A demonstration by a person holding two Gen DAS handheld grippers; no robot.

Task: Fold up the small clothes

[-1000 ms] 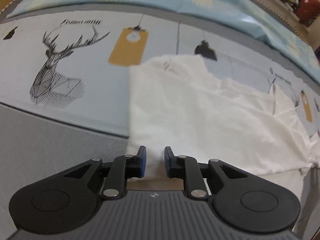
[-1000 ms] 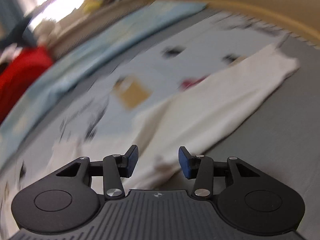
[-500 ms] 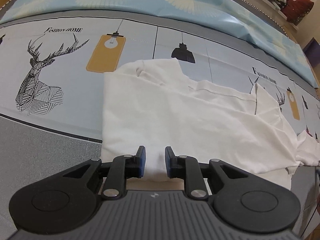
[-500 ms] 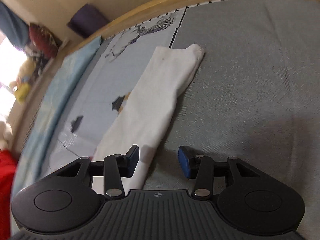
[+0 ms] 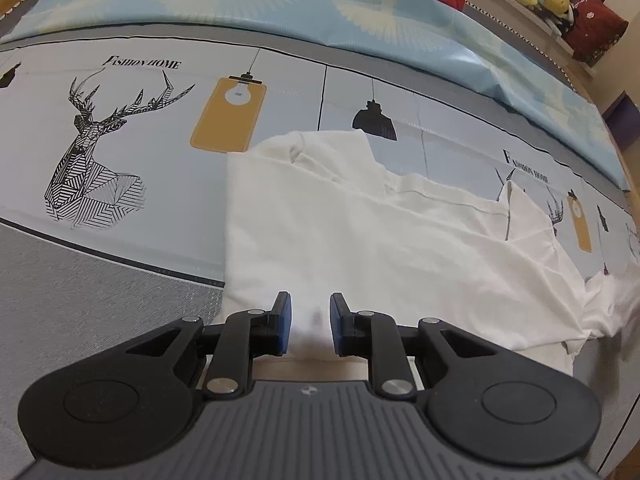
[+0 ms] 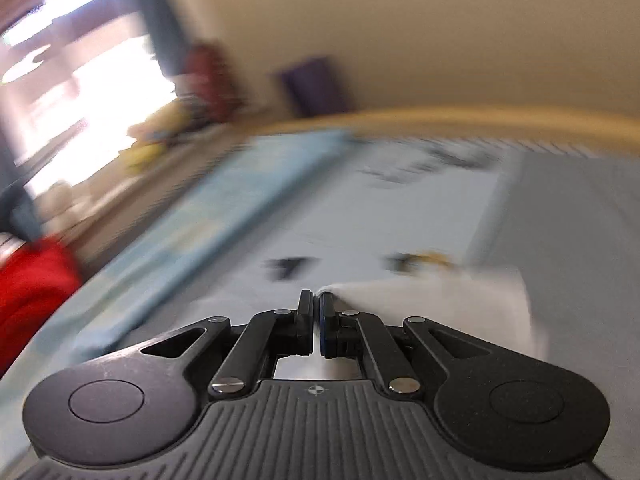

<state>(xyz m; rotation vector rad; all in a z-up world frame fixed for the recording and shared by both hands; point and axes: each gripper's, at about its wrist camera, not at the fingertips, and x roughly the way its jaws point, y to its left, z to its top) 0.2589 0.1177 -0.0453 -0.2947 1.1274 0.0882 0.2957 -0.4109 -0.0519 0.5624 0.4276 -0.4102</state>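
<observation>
Garments: we count one white shirt (image 5: 360, 240), lying partly folded on the bed sheet (image 5: 120, 260).
Left tongs (image 5: 310, 322): narrow gap, over the shirt's near edge; grip unclear to us.
Right tongs (image 6: 316, 312): closed, pinching white shirt cloth.

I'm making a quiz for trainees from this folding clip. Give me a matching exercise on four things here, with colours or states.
1. white garment
2. right gripper
3. left gripper
4. stag print

a. jaws apart, over cloth
b. black lines on the bedsheet
c. partly folded on the bed
d. pinched shut on white cloth

Pairs: 1-c, 2-d, 3-a, 4-b
</observation>
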